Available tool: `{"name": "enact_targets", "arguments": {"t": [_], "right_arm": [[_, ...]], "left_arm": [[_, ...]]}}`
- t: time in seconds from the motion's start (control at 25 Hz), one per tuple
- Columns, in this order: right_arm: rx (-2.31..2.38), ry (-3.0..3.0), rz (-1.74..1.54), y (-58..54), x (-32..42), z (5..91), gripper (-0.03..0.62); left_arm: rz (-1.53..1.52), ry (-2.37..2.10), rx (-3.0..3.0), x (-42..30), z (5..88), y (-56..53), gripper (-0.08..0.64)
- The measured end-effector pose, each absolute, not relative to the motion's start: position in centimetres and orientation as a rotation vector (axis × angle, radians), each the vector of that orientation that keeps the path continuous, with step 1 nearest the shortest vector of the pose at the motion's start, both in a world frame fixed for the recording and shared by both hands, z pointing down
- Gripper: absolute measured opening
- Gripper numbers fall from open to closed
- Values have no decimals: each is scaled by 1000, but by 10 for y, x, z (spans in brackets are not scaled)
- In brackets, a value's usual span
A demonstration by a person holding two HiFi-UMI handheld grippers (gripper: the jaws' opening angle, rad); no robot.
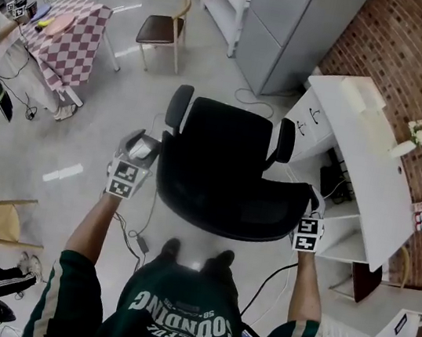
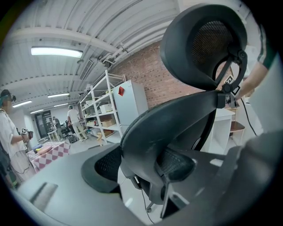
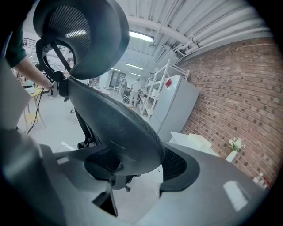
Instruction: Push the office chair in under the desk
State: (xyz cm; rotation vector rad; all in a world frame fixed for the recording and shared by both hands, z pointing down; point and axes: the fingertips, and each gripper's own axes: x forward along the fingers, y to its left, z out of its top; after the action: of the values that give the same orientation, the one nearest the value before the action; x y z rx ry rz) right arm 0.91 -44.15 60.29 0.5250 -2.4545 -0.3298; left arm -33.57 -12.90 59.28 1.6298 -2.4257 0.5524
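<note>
The black office chair (image 1: 219, 165) stands in front of me, its seat facing away and its curved backrest rim nearest to me. The white desk (image 1: 370, 165) runs along the brick wall to the chair's right. My left gripper (image 1: 140, 154) clamps the left end of the backrest rim, and the chair (image 2: 177, 119) fills that gripper's view with the rim held between the jaws of my left gripper (image 2: 150, 176). My right gripper (image 1: 310, 219) grips the rim's right end. In the right gripper view, the chair's back (image 3: 115, 128) sits between the jaws of my right gripper (image 3: 128, 176), with the headrest above it.
A grey cabinet (image 1: 297, 27) stands beyond the chair, next to the desk's far end. A wooden chair (image 1: 163, 31) and a checkered table (image 1: 73, 35) are at the far left. Cables (image 1: 133, 231) trail on the floor by my feet. A flower vase (image 1: 410, 140) stands on the desk.
</note>
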Motion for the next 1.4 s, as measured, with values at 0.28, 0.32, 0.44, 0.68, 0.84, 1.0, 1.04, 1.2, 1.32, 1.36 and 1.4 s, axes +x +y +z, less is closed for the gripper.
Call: {"name": "enact_targets", "arguments": {"t": [0.28, 0.32, 0.44, 0.68, 0.84, 1.0, 1.04, 1.2, 1.32, 1.36, 1.4], "right_arm": [[611, -2444, -267, -390, 42, 607, 261], [628, -2442, -265, -383, 48, 607, 261], [684, -2430, -256, -363, 62, 606, 261], [765, -2415, -226, -321, 93, 606, 261], [809, -2387, -226, -302, 118, 609, 261], [860, -2352, -254, -281, 143, 608, 261], [866, -2349, -252, -276, 147, 607, 261], [886, -2349, -225, -247, 159, 602, 261], [897, -2348, -198, -219, 167, 599, 261], [897, -2343, -191, -212, 170, 598, 261], [895, -2333, -186, -207, 175, 598, 261]], "left_arm": [[557, -2388, 1719, -322, 595, -102, 256], [557, -2381, 1734, -319, 595, -99, 256], [561, -2356, 1780, -316, 593, -93, 256], [570, -2295, 1851, -299, 595, -75, 256], [594, -2260, 1886, -285, 594, -66, 256], [611, -2224, 1912, -272, 596, -55, 256], [608, -2221, 1920, -269, 596, -53, 256], [614, -2197, 1967, -259, 593, -41, 256], [628, -2170, 1987, -251, 593, -27, 256], [632, -2163, 1993, -248, 594, -24, 256], [634, -2157, 2002, -243, 593, -22, 256]]}}
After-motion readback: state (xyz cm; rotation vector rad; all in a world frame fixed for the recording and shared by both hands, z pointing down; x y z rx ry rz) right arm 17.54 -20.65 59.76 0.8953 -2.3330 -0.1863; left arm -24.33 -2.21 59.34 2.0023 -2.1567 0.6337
